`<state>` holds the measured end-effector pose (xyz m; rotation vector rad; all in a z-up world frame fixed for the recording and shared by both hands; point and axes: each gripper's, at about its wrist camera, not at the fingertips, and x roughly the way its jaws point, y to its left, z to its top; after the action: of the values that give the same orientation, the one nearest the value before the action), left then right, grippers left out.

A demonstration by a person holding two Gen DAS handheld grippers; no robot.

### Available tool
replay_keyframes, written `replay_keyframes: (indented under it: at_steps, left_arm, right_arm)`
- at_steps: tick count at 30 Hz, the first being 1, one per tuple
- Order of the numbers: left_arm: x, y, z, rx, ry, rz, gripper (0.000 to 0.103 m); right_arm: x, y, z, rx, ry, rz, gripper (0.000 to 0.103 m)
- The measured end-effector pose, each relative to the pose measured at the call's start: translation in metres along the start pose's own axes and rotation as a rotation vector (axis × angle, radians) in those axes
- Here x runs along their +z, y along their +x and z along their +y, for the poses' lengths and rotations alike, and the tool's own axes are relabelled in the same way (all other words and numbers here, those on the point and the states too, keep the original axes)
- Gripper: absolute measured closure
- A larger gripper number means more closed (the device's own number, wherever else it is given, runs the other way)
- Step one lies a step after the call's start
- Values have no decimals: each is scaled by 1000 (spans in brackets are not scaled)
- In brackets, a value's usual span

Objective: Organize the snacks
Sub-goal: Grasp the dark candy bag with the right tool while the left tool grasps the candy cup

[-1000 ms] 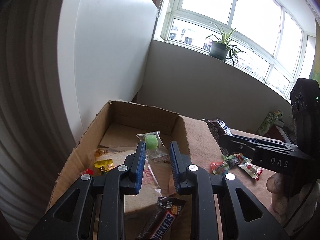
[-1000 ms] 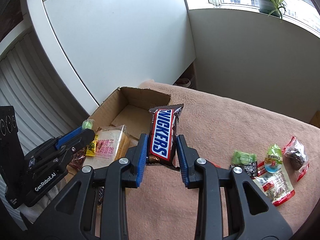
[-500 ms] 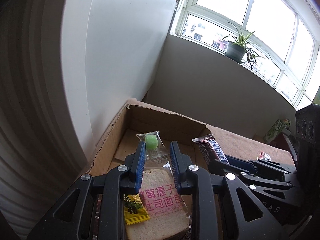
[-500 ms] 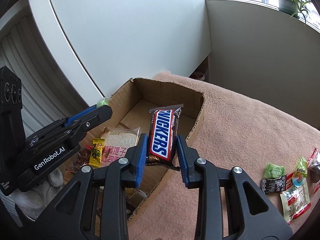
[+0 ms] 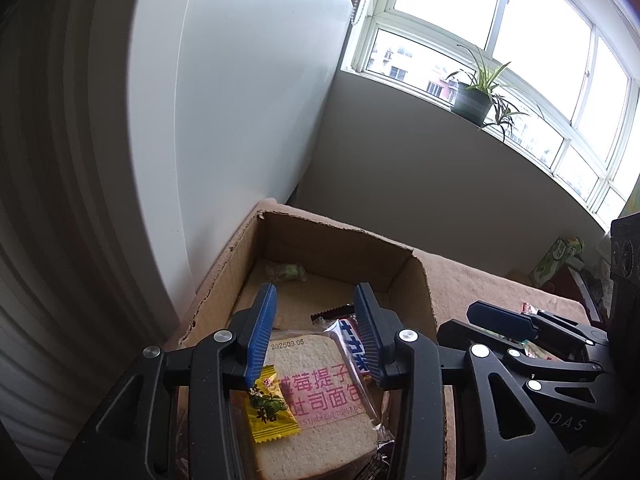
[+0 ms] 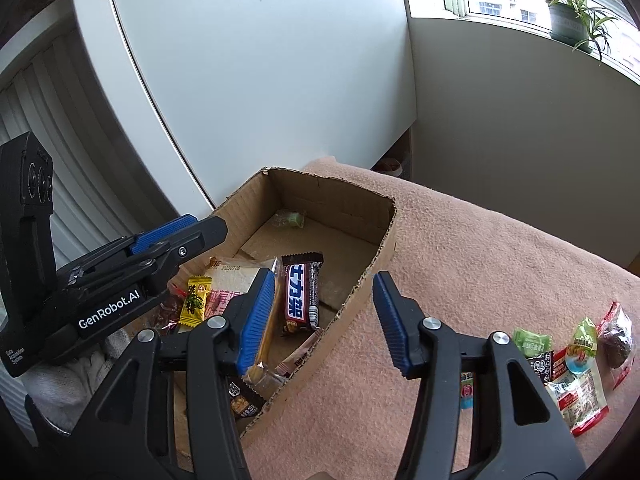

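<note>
A cardboard box [image 6: 382, 248] [image 5: 340, 236] sits on a pink blanket [image 6: 480, 248]. Inside lie a Snickers bar [image 6: 300, 294] [image 5: 354, 346], a wrapped toast slice [image 5: 316, 396] [image 6: 228, 284], a yellow candy [image 5: 270, 408] [image 6: 195, 300] and a green candy in clear wrap [image 6: 290, 218] [image 5: 286, 272] at the far end. My left gripper [image 5: 314, 304] is open and empty above the box. My right gripper [image 6: 326, 292] is open and empty over the box's right wall.
Several loose snack packets [image 6: 576, 360] lie on the blanket to the right. A white wall panel [image 6: 260, 80] stands behind the box. A potted plant [image 5: 474, 100] sits on the windowsill.
Both grippers opened. The left let go of the green candy, which now lies at the box's far end. The right let go of the Snickers bar, now lying in the box.
</note>
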<state>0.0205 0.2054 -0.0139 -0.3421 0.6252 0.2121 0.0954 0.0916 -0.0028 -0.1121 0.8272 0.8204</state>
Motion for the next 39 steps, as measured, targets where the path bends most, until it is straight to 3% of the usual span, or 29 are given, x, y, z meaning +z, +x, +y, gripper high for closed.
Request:
replay_keyframes:
  at_steps: [6,16,30,39]
  left_arm:
    - [-1,-11,-17,-29,15,-27,64]
    - [-11,-15,-80,-124,109,-23,64]
    - [-43,19,-146,-205,199,113,64]
    - [-71,37,-160,-173,273,186,64]
  right_arm:
    - [-9,-28,-28,-62,21,-28,49]
    - [-34,-75,-123,-128,178,-61,49]
    - [-93,-105,-215,-159,302,-20,49]
    - [-96,-102,-255,-223,345,-3,49]
